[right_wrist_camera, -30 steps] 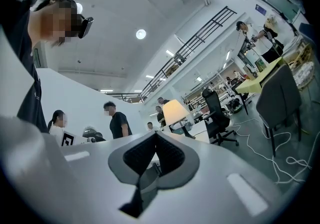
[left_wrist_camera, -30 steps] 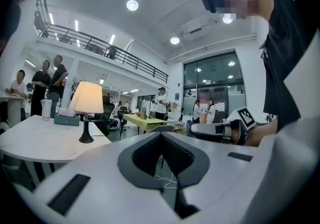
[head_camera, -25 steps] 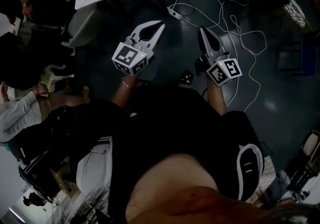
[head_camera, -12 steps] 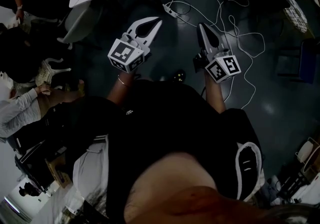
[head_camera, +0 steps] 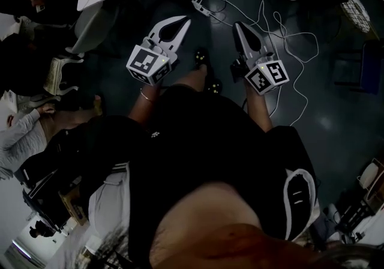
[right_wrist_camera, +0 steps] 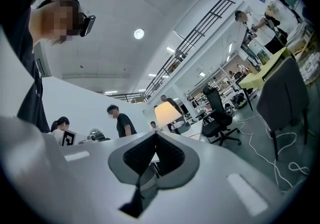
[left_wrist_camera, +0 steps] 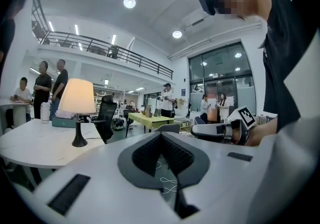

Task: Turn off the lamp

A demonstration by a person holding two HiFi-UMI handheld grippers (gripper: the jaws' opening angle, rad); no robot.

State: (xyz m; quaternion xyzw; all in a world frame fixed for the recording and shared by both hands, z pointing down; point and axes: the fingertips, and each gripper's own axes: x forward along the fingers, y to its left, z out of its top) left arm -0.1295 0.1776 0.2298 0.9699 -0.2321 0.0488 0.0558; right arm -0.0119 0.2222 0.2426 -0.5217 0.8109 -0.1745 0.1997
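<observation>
Both left gripper (head_camera: 185, 21) and right gripper (head_camera: 237, 25) jaws closed, empty; lit lamp (left_wrist_camera: 77, 97) on table (left_wrist_camera: 35, 144) seen only in gripper views.

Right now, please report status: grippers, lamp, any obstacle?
Left gripper shut, empty. Right gripper shut, empty. Lamp lit on white table, ahead, untouched. Black chair beside table; cables on floor.

black t-shirt (head_camera: 198, 142), wrist bracelet (head_camera: 144, 95), white left gripper (head_camera: 185, 20), white right gripper (head_camera: 239, 24)
</observation>
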